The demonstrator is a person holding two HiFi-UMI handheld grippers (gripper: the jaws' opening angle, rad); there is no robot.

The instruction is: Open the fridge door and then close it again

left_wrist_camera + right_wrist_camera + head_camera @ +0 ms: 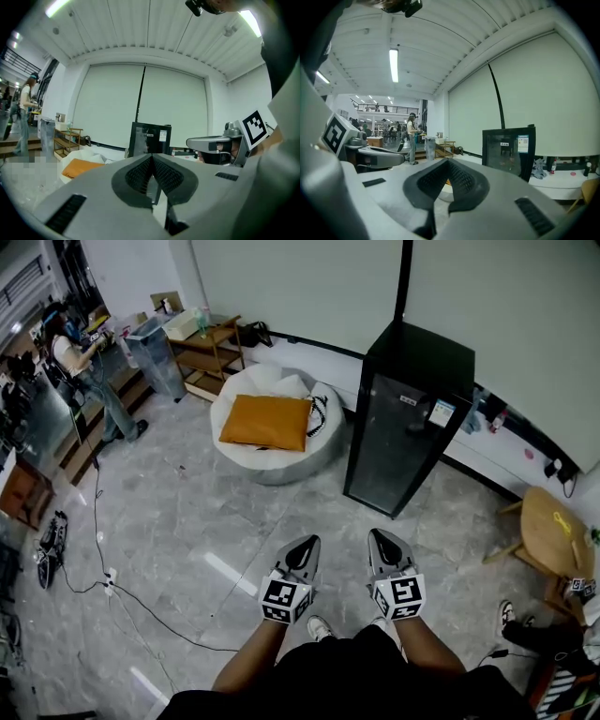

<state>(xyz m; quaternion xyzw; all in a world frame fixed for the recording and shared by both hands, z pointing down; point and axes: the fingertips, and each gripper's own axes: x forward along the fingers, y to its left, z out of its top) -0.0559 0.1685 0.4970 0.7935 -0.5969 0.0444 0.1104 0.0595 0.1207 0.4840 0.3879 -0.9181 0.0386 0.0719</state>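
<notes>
Head view: fridge (403,427) stands well ahead of you, door shut; left gripper (302,554) & right gripper (386,547) are nowhere near it. Left gripper view: jaws together, empty. Right gripper view: same, fridge ahead-right. Step closer, keep the gripper level, and part the jaws before you reach the door edge.

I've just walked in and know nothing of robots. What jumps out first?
The tall black fridge, glass door shut, stands by the far wall, right of centre. Left of it an orange cushion lies on a round white beanbag. Nearest, the person holds the left claw and right claw side by side, both shut and empty.
</notes>
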